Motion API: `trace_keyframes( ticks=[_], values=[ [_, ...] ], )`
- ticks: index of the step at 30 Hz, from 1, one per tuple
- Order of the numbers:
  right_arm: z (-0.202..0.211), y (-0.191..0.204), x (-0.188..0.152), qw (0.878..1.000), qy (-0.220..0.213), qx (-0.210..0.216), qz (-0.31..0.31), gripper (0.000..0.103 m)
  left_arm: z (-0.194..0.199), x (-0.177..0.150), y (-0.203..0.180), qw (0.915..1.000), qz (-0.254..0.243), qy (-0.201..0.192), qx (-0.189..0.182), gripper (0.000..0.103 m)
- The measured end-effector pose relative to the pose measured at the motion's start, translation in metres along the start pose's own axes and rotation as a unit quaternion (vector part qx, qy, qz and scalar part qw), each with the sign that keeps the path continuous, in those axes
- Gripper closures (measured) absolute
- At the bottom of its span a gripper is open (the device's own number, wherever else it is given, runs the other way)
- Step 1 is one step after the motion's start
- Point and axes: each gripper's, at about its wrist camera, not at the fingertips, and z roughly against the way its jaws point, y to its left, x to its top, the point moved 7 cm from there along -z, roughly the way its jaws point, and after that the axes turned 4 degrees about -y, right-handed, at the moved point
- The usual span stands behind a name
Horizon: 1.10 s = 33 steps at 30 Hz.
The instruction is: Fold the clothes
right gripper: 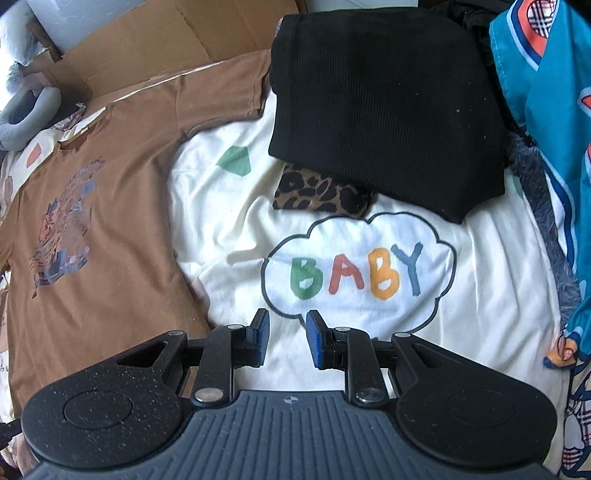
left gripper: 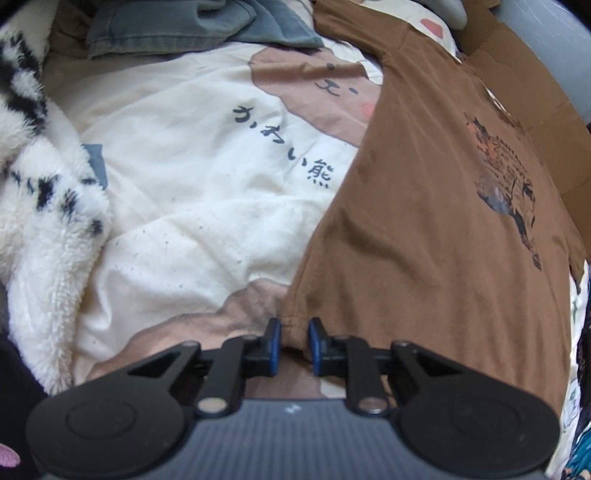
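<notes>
Mostly flat, brown T-shirt (left gripper: 424, 229) (faded chest print), left gripper (left gripper: 294, 338) at hem

brown T-shirt (left gripper: 424, 229) | graphic print up | spread flat on bedding

Cream cartoon-print bedsheet (right gripper: 480, 258) underfoot; flattened cardboard (right gripper: 207, 33) behind; bright daylight from the far left

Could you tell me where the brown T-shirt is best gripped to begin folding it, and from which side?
Grip the brown T-shirt at its bottom hem corner, coming from the hem end. It lies flat, print up, and the open left gripper already straddles that raised hem edge, which probably gives the fingers cloth to pinch.
</notes>
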Motion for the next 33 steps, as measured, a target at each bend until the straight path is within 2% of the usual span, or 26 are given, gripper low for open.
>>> trace_keyframes(
  ticks=[3, 11, 19, 23, 30, 33],
  values=[
    [-0.002, 0.002, -0.005, 1.000, 0.005, 0.012, -0.005, 0.075, 0.003, 0.002, 0.000, 0.9999, -0.001, 0.004, 0.011, 0.092],
    [-0.008, 0.014, -0.021, 0.998, 0.019, 0.064, -0.005, 0.073, 0.013, 0.013, -0.006, 0.9992, -0.023, 0.004, 0.032, 0.095],
    [-0.023, 0.019, -0.059, 0.995, 0.055, 0.083, 0.015, 0.073, 0.015, 0.019, -0.006, 0.9975, -0.038, 0.010, 0.058, 0.096],
    [-0.027, 0.025, -0.079, 0.992, 0.063, 0.106, 0.028, 0.073, 0.014, 0.020, -0.008, 0.9964, -0.042, 0.020, 0.071, 0.096],
    [-0.027, 0.022, -0.097, 0.992, 0.048, 0.117, 0.031, 0.073, 0.011, 0.025, -0.013, 0.9934, -0.067, 0.029, 0.088, 0.096],
    [-0.027, 0.023, -0.094, 0.991, 0.042, 0.124, 0.025, 0.073, 0.013, 0.026, -0.013, 0.9930, -0.070, 0.026, 0.091, 0.096]
  ],
)
